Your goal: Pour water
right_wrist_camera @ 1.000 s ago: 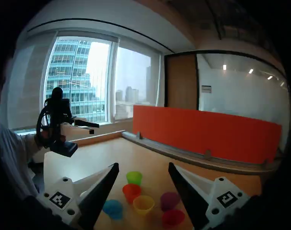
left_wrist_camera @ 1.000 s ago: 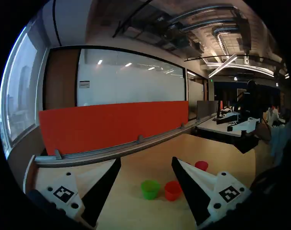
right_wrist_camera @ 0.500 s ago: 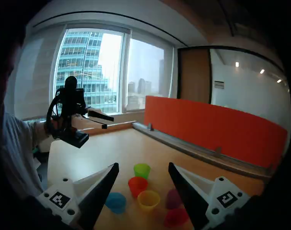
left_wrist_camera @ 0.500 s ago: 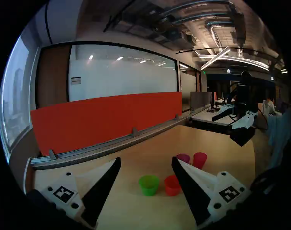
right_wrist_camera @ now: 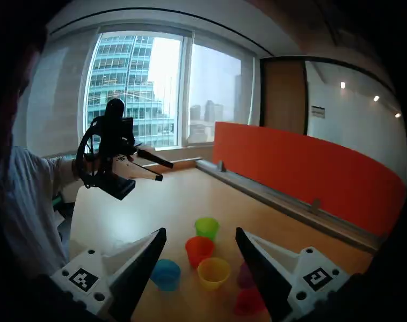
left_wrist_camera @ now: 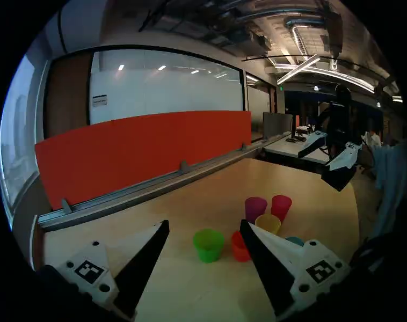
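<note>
**Left gripper view.** Your left hand-held gripper (left_wrist_camera: 203,224) hangs above the table (left_wrist_camera: 214,193), its jaws spread wide with nothing between them. The green cup (left_wrist_camera: 208,244) stands upright on the table, framed between the two fingers. The orange cup (left_wrist_camera: 237,247) stands just beside it, partly behind one finger. Farther off stand the yellow cup (left_wrist_camera: 268,222), the purple cup (left_wrist_camera: 255,207) and the pink cup (left_wrist_camera: 281,206); the last two stand side by side. The rim of the blue cup (left_wrist_camera: 295,241) shows above the same finger. You cannot tell whether any cup holds water.

**Right gripper view.** Your right hand-held gripper (right_wrist_camera: 200,232) is likewise wide open and empty, held over the same cluster. Green, orange and yellow cups form a row between its fingers, green farthest and yellow nearest. The blue cup stands apart, beside one finger, and the purple and pink cups lie partly behind the other. The left hand-held gripper shows farther off, raised over the table's far end, with a white sleeve (right_wrist_camera: 26,214) behind it. An orange partition (right_wrist_camera: 311,166) runs along the table's edge, and a window (right_wrist_camera: 139,91) lies beyond.
</note>
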